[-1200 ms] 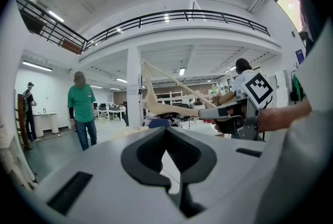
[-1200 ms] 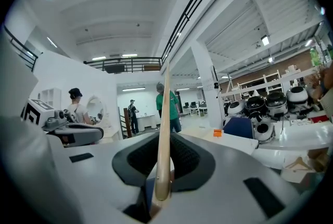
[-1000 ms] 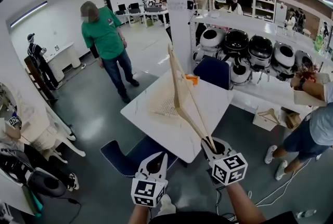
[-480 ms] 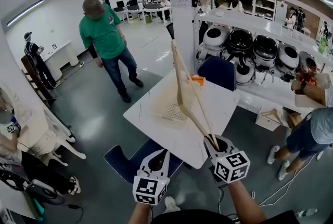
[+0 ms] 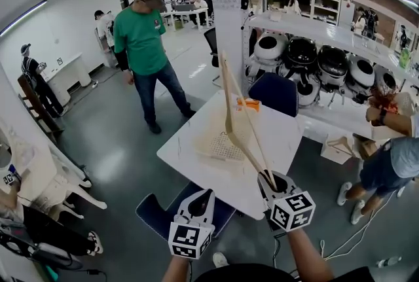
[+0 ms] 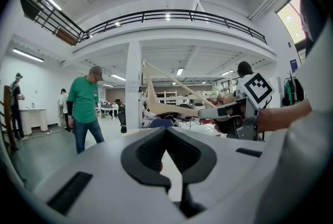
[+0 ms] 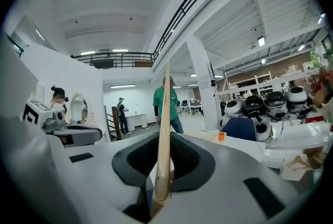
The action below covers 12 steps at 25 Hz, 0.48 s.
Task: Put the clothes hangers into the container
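A pale wooden clothes hanger (image 5: pixel 227 104) stands nearly upright over the white table (image 5: pixel 190 163), its lower end clamped in my right gripper (image 5: pixel 268 177) near the table's front edge. In the right gripper view the hanger (image 7: pixel 164 129) rises straight out from between the jaws. A cream mesh container (image 5: pixel 213 142) lies on the table just beyond and left of the hanger. My left gripper (image 5: pixel 206 195) hovers at the front edge, left of the right one, shut with nothing in it. In the left gripper view the hanger (image 6: pixel 171 109) is ahead and to the right.
A person in a green shirt (image 5: pixel 147 45) stands beyond the table's left side. A white pillar (image 5: pixel 226 12) and a blue chair (image 5: pixel 272 92) are behind the table, another blue chair (image 5: pixel 157 209) in front. Shelves of rice cookers (image 5: pixel 314 58), a box (image 5: pixel 337 146) and a second person (image 5: pixel 393 156) are to the right.
The person in green has stepped closer to the table. Both grippers keep nearly the same places and the hanger stays clamped and upright.
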{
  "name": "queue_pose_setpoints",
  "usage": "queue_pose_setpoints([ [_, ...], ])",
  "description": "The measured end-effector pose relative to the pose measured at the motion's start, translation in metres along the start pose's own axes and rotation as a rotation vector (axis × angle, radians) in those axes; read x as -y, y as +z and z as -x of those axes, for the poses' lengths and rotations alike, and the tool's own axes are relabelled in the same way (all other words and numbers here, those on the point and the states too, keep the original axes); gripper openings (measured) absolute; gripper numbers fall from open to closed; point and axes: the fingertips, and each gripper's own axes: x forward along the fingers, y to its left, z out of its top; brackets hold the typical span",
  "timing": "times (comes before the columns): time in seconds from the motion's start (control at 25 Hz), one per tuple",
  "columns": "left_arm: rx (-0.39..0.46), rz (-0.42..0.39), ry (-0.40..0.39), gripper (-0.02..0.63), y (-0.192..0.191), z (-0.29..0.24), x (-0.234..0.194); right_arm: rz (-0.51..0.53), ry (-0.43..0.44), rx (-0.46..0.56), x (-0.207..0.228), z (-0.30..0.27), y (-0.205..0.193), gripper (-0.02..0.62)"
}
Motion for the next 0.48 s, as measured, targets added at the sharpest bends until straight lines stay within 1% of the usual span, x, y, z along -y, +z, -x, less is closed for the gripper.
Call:
queue_pose_setpoints([
  [0.48,-0.001,0.009,-0.046,0.005,-0.014,0.000,-0.049,0.001,-0.042,-0.020,-0.023,-0.045,-0.008,0.063],
])
